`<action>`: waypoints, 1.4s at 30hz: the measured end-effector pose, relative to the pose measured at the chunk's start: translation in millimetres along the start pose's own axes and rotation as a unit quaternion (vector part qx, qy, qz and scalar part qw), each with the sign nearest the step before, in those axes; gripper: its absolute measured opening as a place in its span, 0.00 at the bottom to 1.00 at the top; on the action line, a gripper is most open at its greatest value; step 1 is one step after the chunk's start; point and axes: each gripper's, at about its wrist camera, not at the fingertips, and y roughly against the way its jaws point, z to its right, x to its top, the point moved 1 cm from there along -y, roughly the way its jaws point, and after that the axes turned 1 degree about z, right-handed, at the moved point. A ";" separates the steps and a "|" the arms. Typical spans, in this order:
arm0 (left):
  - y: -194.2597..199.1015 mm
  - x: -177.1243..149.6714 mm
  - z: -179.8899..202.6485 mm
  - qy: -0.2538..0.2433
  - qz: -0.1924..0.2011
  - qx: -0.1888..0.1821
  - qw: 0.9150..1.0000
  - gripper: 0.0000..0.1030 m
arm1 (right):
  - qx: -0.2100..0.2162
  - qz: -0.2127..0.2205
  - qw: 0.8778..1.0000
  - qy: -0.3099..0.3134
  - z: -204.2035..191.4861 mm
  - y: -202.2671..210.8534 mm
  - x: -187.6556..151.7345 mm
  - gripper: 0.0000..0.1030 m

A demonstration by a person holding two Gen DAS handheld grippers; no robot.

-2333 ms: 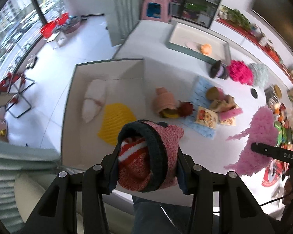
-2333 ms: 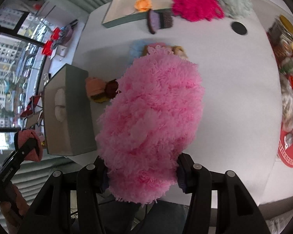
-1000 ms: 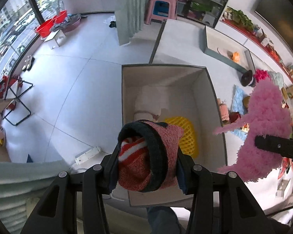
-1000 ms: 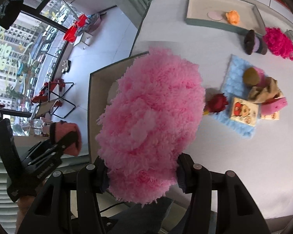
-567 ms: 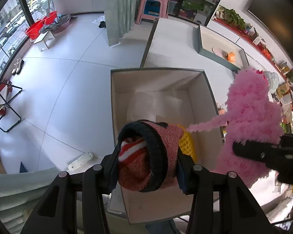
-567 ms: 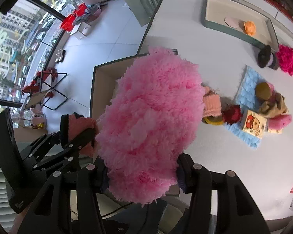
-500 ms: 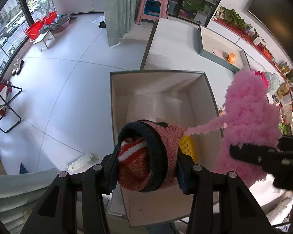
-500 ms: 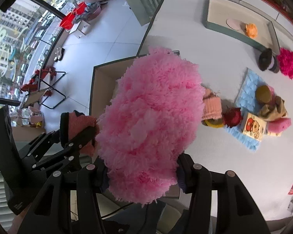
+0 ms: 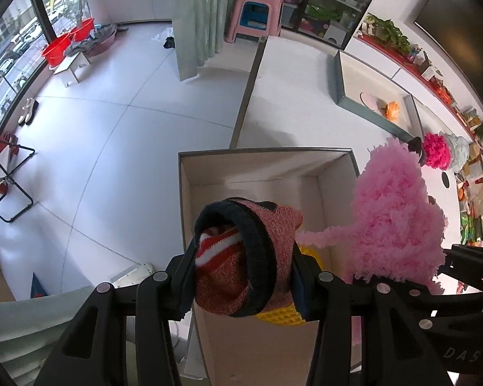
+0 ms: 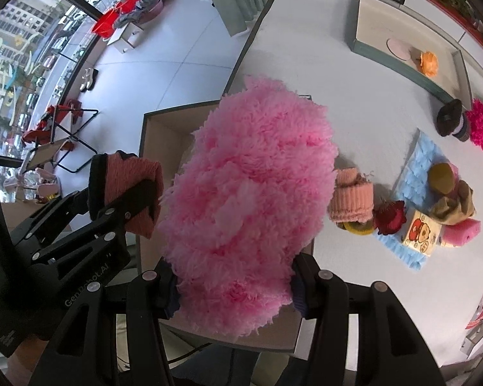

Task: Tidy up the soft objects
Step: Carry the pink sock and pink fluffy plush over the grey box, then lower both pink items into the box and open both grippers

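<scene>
While the left claw [image 9: 244, 273] is clamped on a red knit hat [image 9: 241, 257] with a dark rim, it hangs over the open cardboard box [image 9: 335, 193], where a yellow item [image 9: 283, 317] lies on the floor at 6 o'clock. The right claw [image 10: 233, 284] is clamped on a fluffy pink hat [image 10: 251, 199], held at the box's 3 o'clock wall. On the white surface [image 10: 354, 103] beyond lie a peach knit hat [image 10: 352, 197], a blue cloth [image 10: 415, 167] and a shallow tray [image 10: 370, 48] at 1 o'clock.
</scene>
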 end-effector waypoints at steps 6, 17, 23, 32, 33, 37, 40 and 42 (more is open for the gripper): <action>-11.5 -2.5 -3.7 0.011 -0.015 0.003 1.000 0.48 | -0.013 -0.011 1.000 0.021 -1.2 -12.9 9.2 0.55; -32.1 -2.3 -4.5 0.018 -0.039 0.010 0.999 0.48 | -0.021 -0.021 0.999 0.042 5.4 -32.2 18.9 0.55; -40.3 0.4 -5.9 0.024 -0.049 0.014 0.998 0.48 | -0.033 -0.022 0.997 0.066 1.0 -36.8 23.7 0.55; -45.2 -15.1 -4.0 0.032 -0.061 0.014 0.998 0.48 | -0.054 -0.024 0.993 0.102 -0.5 -44.8 28.7 0.55; -44.7 -16.8 -4.2 0.033 -0.061 0.013 0.998 0.48 | -0.053 -0.025 0.993 0.103 0.0 -45.2 28.1 0.55; -41.2 -26.8 -3.5 0.029 -0.063 0.016 0.997 0.48 | -0.052 -0.028 0.993 0.102 1.5 -46.2 27.2 0.55; -37.7 -40.4 2.8 0.011 -0.068 0.013 0.998 0.48 | -0.048 -0.027 0.993 0.104 -1.9 -47.3 29.2 0.55; -37.3 -51.9 9.6 -0.012 -0.071 0.016 0.997 0.48 | -0.045 -0.027 0.992 0.112 -3.1 -48.0 30.0 0.55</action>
